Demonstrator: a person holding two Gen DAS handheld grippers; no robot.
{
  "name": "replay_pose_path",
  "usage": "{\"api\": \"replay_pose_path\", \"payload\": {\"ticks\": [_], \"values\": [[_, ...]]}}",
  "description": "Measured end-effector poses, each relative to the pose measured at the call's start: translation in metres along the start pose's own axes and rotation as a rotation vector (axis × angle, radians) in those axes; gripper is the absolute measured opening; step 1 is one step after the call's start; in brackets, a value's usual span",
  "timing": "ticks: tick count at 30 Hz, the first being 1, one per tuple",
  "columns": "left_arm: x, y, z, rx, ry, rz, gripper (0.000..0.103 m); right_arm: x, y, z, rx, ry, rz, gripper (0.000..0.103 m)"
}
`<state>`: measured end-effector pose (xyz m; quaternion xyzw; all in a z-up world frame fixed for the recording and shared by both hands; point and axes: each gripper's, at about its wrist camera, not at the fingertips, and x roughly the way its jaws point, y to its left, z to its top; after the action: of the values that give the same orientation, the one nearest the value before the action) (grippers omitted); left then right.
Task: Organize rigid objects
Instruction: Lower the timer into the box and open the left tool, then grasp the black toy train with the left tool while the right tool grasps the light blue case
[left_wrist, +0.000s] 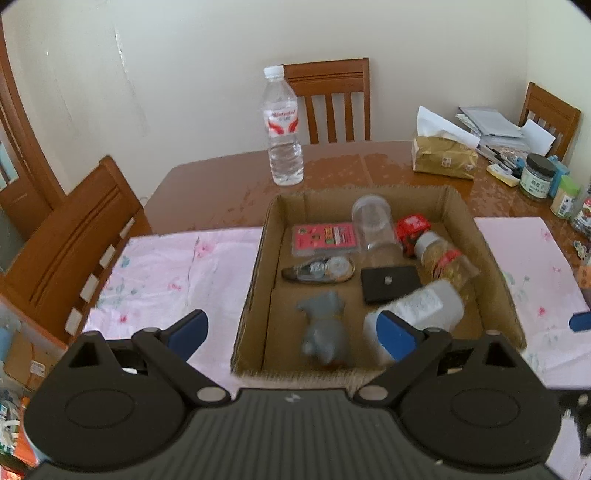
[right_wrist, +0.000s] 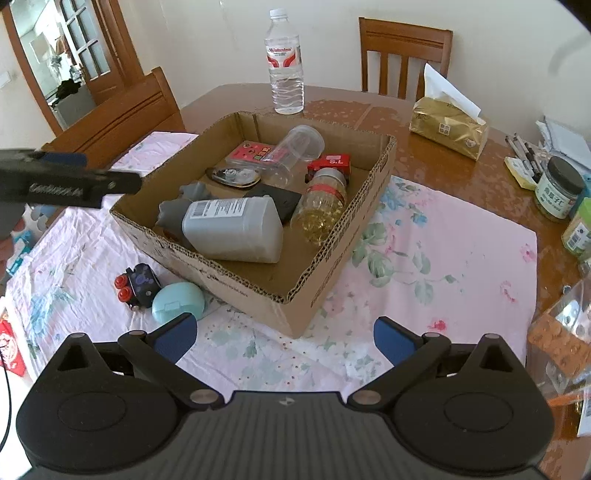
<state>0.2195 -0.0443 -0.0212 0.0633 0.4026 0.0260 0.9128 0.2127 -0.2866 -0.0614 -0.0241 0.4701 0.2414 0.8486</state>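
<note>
A cardboard box (left_wrist: 255, 266) (right_wrist: 332, 258) on the pink cloth holds several objects: a grey bottle lying down (right_wrist: 232, 229) (left_wrist: 424, 306), a grey figurine (left_wrist: 325, 328), a golden-capsule bottle (right_wrist: 325, 206), a clear jar (left_wrist: 373, 221), a black plate (left_wrist: 389, 282), a red card (left_wrist: 325, 238) and a tape dispenser (left_wrist: 321, 271). My left gripper (left_wrist: 291, 338) is open and empty, above the box's near edge. My right gripper (right_wrist: 284, 339) is open and empty over the cloth in front of the box. A teal round case (right_wrist: 177, 302) and a black toy with red wheels (right_wrist: 136, 284) lie on the cloth left of the box.
A water bottle (left_wrist: 282, 129) stands behind the box. A gold tissue pack (right_wrist: 448, 127), jars (right_wrist: 557, 192) and papers crowd the table's right side. Wooden chairs (left_wrist: 332, 96) stand around the table. The left gripper's body shows in the right wrist view (right_wrist: 66, 182).
</note>
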Motion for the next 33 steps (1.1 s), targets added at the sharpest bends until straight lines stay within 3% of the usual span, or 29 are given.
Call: {"api": "replay_pose_path", "payload": {"ticks": [8,15,21,33], "values": [[0.021,0.021,-0.051,-0.036,0.074,-0.075,0.098,0.011,0.030,-0.021,0.079,0.020,-0.089,0.103],[0.051,0.024,-0.061,-0.088,0.129,-0.158,0.098,0.016,0.058,-0.024,0.135,0.036,-0.121,0.103],[0.074,0.014,-0.072,-0.066,0.170,-0.146,0.097,0.021,0.071,-0.025,0.147,0.052,-0.154,0.103],[0.067,0.041,-0.092,-0.015,0.191,-0.142,0.098,0.042,0.092,-0.019,0.158,0.062,-0.156,0.103]]}}
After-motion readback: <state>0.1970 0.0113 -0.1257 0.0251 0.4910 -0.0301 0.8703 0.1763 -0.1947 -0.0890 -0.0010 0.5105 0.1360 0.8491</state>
